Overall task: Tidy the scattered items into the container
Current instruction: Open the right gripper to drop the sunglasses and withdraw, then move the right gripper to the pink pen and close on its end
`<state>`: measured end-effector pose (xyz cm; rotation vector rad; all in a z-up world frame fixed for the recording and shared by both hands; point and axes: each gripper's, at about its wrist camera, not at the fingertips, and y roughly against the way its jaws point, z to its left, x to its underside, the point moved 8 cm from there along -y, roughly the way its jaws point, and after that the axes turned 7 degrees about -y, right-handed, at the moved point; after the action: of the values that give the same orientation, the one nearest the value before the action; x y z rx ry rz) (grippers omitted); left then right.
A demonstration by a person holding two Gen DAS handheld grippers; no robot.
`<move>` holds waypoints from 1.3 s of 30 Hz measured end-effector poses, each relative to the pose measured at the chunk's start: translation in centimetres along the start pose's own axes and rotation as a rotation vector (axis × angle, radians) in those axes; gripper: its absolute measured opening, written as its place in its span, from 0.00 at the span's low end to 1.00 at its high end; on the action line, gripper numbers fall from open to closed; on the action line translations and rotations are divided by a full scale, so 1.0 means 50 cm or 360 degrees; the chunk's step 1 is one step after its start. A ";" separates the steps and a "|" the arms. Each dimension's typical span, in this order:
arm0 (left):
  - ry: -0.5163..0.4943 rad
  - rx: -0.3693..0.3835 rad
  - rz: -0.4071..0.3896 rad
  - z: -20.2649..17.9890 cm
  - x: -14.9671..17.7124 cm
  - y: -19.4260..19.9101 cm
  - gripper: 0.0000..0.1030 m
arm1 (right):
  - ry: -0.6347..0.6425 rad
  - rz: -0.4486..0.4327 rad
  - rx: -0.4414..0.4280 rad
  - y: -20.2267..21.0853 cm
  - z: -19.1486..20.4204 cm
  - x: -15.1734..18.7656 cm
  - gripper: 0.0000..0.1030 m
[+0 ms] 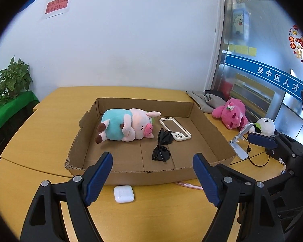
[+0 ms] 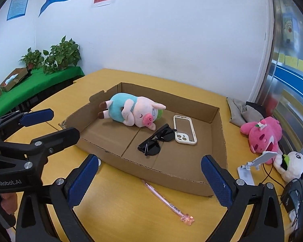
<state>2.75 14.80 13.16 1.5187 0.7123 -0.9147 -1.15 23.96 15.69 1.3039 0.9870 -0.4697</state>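
Sitting between picks: both tongs hover short of the cardboard box (image 1: 131, 173), nothing gripped.

Already in the box: pig plush (image 1: 127, 126) at centre left of the left wrist frame, sunglasses (image 1: 162, 146) at centre, white phone case (image 1: 175, 129) just right of them and touching the glasses' far end.

Still out on the counter (image 1: 40, 137):
- white earbuds case (image 1: 123, 194), lower centre of the left wrist frame, just in front of the box's near wall
- pink pen (image 2: 167, 200), lower centre of the right wrist frame, lying diagonally near the box's front corner

Left tongs (image 1: 152, 178): jaws stand wide, empty; the earbuds case lies just below the gap between them, not touched.
Right tongs (image 2: 149, 179): jaws stand fully wide, empty; the pen lies between and below the fingertips, not touched.

Next move, my read:
- Left drops onto the earbuds case. It's smooth and rounded, so close square across the short sides or it'll squirt out.
- Right takes the pen. It's thin and flat on the counter, so the tips need to come right down to the surface and close across the barrel, not along it.
- Then lift over the near wall and release inside.

The pink plush (image 2: 262, 135) and white plush (image 2: 293, 165) at the right edge sit with the phone stand (image 2: 252, 165); can't tell if they count as scattered items.
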 end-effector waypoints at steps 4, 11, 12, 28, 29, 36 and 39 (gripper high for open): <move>0.0016 -0.0012 0.0006 -0.001 0.012 0.008 0.79 | 0.0023 -0.0001 -0.0006 0.004 0.006 0.007 1.00; 0.0048 -0.0033 0.0009 0.008 0.025 0.012 0.79 | 0.0031 0.0006 0.0015 0.007 0.009 0.018 1.00; 0.0049 -0.0036 0.0010 0.009 0.027 0.012 0.79 | 0.0029 0.0007 0.0016 0.005 0.009 0.020 1.00; 0.0112 0.0065 0.0074 -0.004 0.053 -0.019 0.79 | 0.0048 0.0072 0.0063 -0.009 -0.003 0.047 1.00; 0.0116 0.0067 0.0081 -0.003 0.055 -0.021 0.79 | 0.0050 0.0075 0.0054 -0.011 -0.003 0.050 1.00; 0.0179 0.0158 0.0232 -0.020 0.093 -0.067 0.79 | 0.0027 0.0264 0.0053 -0.065 -0.084 0.139 1.00; 0.0213 0.0217 0.0325 -0.041 0.125 -0.100 0.79 | 0.0033 0.0408 -0.0001 -0.102 -0.118 0.205 1.00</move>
<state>2.02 17.20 5.31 1.7515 0.5859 -0.7243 -1.59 30.57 4.65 1.4147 0.8223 -0.2595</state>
